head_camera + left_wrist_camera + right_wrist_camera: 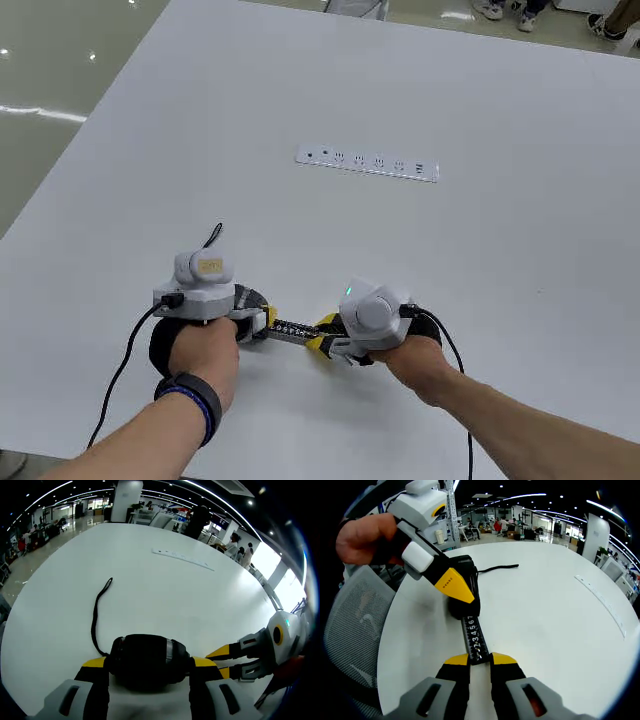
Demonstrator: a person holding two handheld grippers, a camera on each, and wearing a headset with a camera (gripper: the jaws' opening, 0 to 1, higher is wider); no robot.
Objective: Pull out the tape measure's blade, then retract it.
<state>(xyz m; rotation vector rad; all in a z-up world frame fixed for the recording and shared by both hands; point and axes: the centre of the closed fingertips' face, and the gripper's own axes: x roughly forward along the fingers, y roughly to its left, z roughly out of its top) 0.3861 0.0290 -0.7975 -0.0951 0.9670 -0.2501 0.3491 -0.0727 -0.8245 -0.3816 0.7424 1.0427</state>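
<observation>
White-and-grey left tool (258,325) and right tool (325,336) have yellow-tipped jaws, black cables (122,365); left wrist wears dark wristband (188,392), perhaps blue-edged.

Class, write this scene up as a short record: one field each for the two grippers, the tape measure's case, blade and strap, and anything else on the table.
Left gripper: shut on the case, one jaw each side
Right gripper: shut on the blade's end
Case: black
Blade: part out, bridging case and right gripper, numbers up
Strap: black, lying on the table beyond the case
Power strip: white, farther back, untouched
</observation>
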